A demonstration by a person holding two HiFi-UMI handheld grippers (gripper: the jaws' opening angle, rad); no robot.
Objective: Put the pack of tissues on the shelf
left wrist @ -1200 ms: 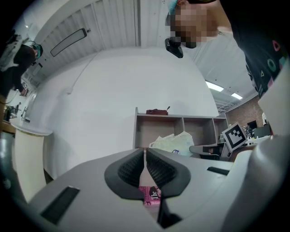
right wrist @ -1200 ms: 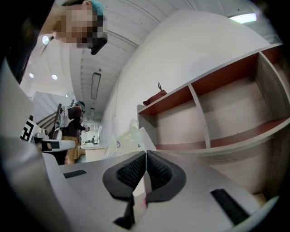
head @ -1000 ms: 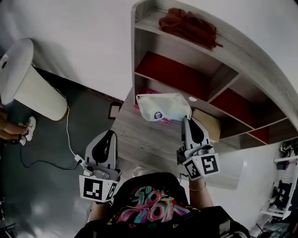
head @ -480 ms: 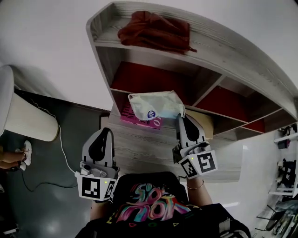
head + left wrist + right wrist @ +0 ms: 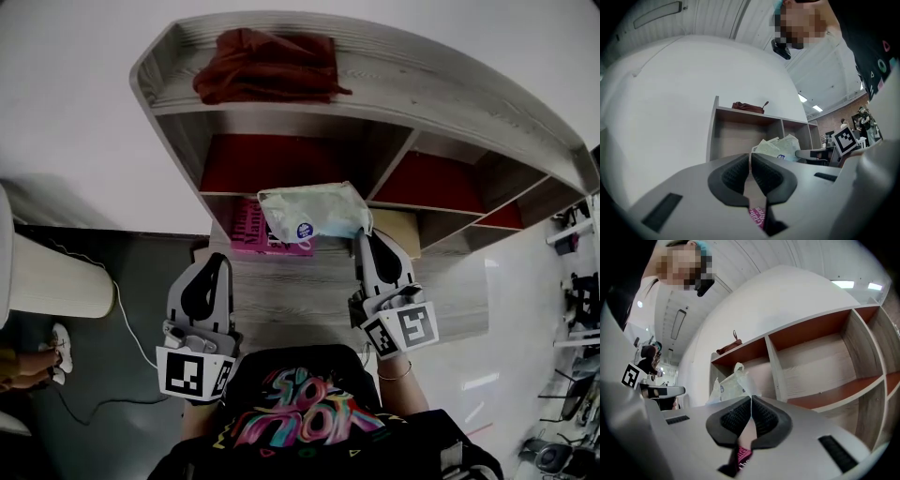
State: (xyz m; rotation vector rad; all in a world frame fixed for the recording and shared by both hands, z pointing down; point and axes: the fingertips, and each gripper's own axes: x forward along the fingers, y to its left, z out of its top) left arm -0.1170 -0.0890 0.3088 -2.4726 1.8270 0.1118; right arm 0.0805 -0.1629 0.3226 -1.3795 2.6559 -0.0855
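Note:
The pack of tissues (image 5: 309, 213) is a pale plastic-wrapped bundle with a blue round mark. It hangs in front of the grey wooden shelf (image 5: 450, 98), level with its middle row. My right gripper (image 5: 360, 236) is shut on the pack's right edge; in the right gripper view the thin wrapper (image 5: 729, 384) runs down into the closed jaws of the right gripper (image 5: 751, 403). My left gripper (image 5: 214, 260) is lower left of the pack, shut with nothing in it. In the left gripper view the left gripper (image 5: 751, 161) points at the shelf (image 5: 740, 133), with the pack (image 5: 780, 147) to its right.
A dark red cloth (image 5: 267, 66) lies on the shelf top. A pink book (image 5: 248, 230) and a cardboard box (image 5: 401, 230) sit in lower compartments behind the pack. The compartments have red back panels (image 5: 281, 161). A white cylinder (image 5: 42, 281) and a cable (image 5: 131, 328) are on the floor at left.
The view has swung so the shelf sits more central and square-on. The right gripper has kept hold of the pack, carrying it slightly left toward the shelf front. The left gripper stays shut.

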